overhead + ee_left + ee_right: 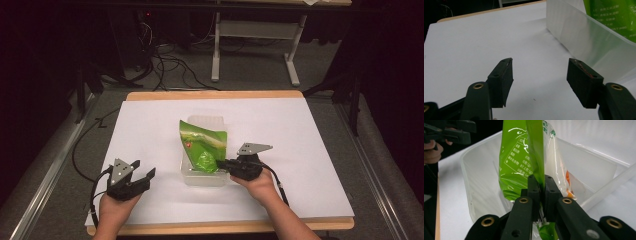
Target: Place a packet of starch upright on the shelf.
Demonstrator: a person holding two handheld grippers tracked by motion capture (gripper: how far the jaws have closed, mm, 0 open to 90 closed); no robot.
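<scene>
1. Where the person's forearms come in from the near edge of the worktop, the right hand reaches forward to the near right corner of a clear plastic container.
2. The right gripper has its jaws pressed together on the edge of a green snack bag, pinching it; in the right gripper view the green film rises straight out from between the two pads.
3. The bag stands tilted in the container, its lower part inside the walls and its top leaning toward the far side.
4. The left hand rests near the worktop's near left corner, well apart from the bag.
5. The left gripper is spread wide with nothing between its jaws; it points toward the container's side wall.
6. The bag's bottom is hidden behind the right gripper's jaws, its print is too small to read, and an orange patch behind the clear film cannot be identified.
</scene>
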